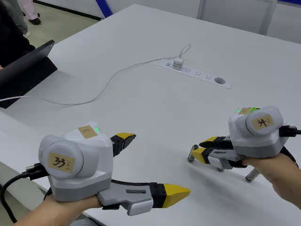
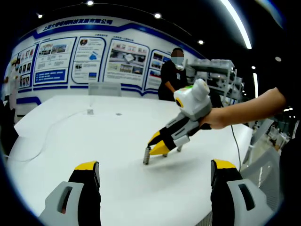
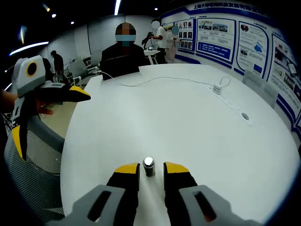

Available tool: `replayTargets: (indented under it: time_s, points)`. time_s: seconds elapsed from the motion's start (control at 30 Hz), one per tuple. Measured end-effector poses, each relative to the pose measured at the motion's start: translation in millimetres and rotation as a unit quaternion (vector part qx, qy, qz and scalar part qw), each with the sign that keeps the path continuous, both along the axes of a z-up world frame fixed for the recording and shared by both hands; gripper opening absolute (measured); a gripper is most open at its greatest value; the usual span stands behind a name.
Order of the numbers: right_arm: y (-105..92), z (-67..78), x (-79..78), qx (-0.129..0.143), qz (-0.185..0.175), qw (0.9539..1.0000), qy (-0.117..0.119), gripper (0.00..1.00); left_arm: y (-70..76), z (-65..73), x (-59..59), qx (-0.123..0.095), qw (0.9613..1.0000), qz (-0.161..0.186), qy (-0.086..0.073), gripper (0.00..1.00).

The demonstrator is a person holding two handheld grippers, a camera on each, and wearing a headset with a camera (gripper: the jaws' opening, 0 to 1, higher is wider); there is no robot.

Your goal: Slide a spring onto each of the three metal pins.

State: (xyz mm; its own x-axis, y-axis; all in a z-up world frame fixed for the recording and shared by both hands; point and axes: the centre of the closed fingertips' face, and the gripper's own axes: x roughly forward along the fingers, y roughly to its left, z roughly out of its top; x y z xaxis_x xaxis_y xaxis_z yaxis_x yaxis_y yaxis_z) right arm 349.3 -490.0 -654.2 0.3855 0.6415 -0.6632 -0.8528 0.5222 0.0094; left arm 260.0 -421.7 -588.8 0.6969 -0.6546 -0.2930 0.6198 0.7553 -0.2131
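Where the right gripper [image 1: 205, 147] reaches low over the table [image 1: 155, 99], its jaws stand narrowed to a slot but not closed, and they hold nothing.

Pin [image 3: 149, 165]: upright, with a bright round top and coils down its shaft. It sits between the two yellow tips, level with their front ends, and a sliver of table shows on either side. Whether the coils are a spring fully seated on it cannot be told.

Spring [image 1: 252, 175]: a second coiled piece, tilted, behind the jaws and beside the holding hand [image 1: 277, 172]. A third small piece lies under the gripper body, too hidden to name.

Left gripper [image 2: 155, 165]: jaws spread wide and empty, pointed toward the right gripper's tips and well apart from them.

Step in hand, as judged: taking hold at the pin. Keep the pin centred in the slot so both tips meet it together; a one-sided touch would likely tip it. Close gently and low on the coils, since a spring yields and can squirm out. Bring the left jaws in to steady the pin from the far side before any spring is pushed down along its axis.
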Motion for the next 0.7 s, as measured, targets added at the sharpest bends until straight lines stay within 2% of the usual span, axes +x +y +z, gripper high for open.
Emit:
replayTargets:
  time_s: [0.17, 0.27, 0.33, 0.47, 0.63, 0.67, 0.7]
  points:
    - [-5.5, 18.8, -3.9, 0.042, -0.01, 0.9984, -0.036, 0.23, 2.3, 0.2, 1.7, 0.002, 1.0, 0.006, -0.002, 1.0]
    - [-12.6, 27.6, -8.8, 0.055, -0.019, 0.997, -0.05, 0.24, 3.4, 0.3, 2.6, 0.001, 1.0, 0.01, -0.002, 1.0]
    - [-18.1, 31.1, -12.4, 0.063, -0.024, 0.9961, -0.056, 0.25, 3.8, -0.4, 2.9, 0.004, 0.9999, 0.011, -0.002, 1.0]
    - [-35.0, 32.9, -15.9, 0.058, -0.039, 0.9945, -0.078, 0.3, 3.0, -1.3, 2.7, 0.01, 0.9999, 0.009, -0.004, 1.0]
    - [-63.4, 40.8, -16.2, 0.076, -0.088, 0.9886, -0.096, 0.36, 2.8, -3.9, 1.9, 0.022, 0.9997, 0.006, -0.005, 1.0]
    - [-66.8, 43.7, -17.4, 0.082, -0.096, 0.9872, -0.097, 0.39, 2.8, -4.1, 1.8, 0.022, 0.9997, 0.006, -0.004, 1.0]
    - [-71.5, 49.4, -18.4, 0.101, -0.114, 0.9836, -0.097, 0.42, 2.9, -4.3, 1.8, 0.02, 0.9998, 0.007, -0.003, 1.0]
